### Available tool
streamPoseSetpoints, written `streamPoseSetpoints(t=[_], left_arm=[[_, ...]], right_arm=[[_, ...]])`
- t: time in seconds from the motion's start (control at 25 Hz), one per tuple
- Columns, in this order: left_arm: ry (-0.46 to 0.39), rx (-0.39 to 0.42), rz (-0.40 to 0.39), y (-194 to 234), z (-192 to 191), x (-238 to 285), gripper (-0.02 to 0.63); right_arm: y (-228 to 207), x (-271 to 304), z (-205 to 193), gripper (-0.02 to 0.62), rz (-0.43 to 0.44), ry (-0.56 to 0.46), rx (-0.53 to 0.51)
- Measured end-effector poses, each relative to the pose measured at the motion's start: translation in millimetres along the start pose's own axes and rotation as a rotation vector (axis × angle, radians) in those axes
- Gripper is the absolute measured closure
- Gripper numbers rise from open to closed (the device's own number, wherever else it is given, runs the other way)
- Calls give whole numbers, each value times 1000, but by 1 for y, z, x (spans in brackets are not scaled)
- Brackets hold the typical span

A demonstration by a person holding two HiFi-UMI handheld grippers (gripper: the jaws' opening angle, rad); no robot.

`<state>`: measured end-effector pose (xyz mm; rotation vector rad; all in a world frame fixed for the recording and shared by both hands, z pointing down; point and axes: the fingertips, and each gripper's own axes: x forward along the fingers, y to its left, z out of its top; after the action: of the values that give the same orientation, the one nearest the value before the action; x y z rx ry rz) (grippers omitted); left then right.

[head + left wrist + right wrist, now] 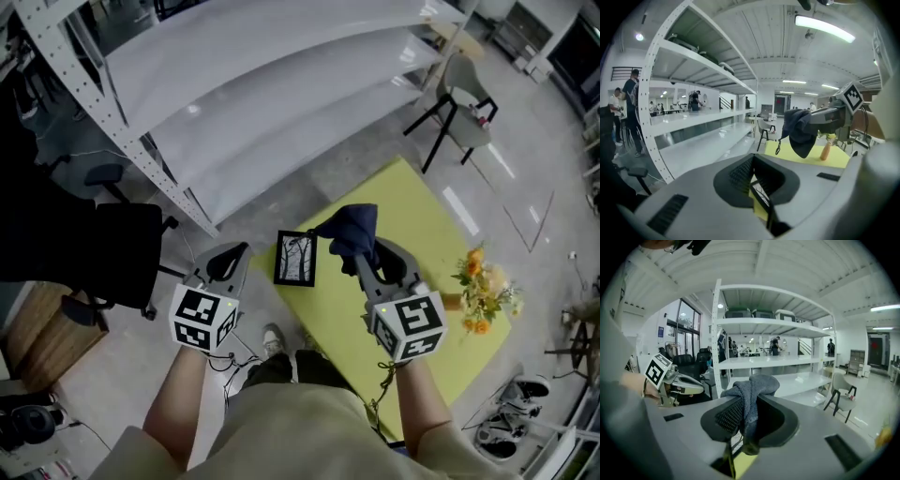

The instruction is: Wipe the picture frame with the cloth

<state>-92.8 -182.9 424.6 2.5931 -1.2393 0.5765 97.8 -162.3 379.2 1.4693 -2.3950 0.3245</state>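
A small black picture frame (295, 258) with a bare-branch drawing stands near the left edge of the yellow table (412, 206). My right gripper (361, 253) hangs just right of the frame, shut on a dark blue-grey cloth (352, 230) that bunches out of its jaws (752, 394). The left gripper view shows that cloth (801, 129) drooping from the right gripper (825, 117). My left gripper (234, 255) is left of the frame, off the table, jaws together and empty. A thin edge of the frame (761, 197) shows below its pads.
White metal shelving (281, 84) runs along the far side. A grey chair (459, 94) stands beyond the table and a black office chair (112, 244) at the left. Orange and yellow flowers (483, 291) stand at the table's right edge. Shoes (511, 436) lie on the floor.
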Motion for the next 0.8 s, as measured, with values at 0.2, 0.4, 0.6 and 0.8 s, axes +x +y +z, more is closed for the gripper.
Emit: streamPoseSetpoints(t=[0.2,0.4,0.6,0.8], left_arm=[[-147,48,53,13,70,-39,598],[-278,101,73,12,120,-78,598],[-362,125,84,1,151,-108,598],[-374,157,93,-7,153,-121,598]], right_arm=[[6,-39,61,503,-36,-133,-13],[14,-71,99,502,-58,-236,-35],[16,-98,124,502,-65,-322,-41],[22,-106,124,502,-48,-327,-46]])
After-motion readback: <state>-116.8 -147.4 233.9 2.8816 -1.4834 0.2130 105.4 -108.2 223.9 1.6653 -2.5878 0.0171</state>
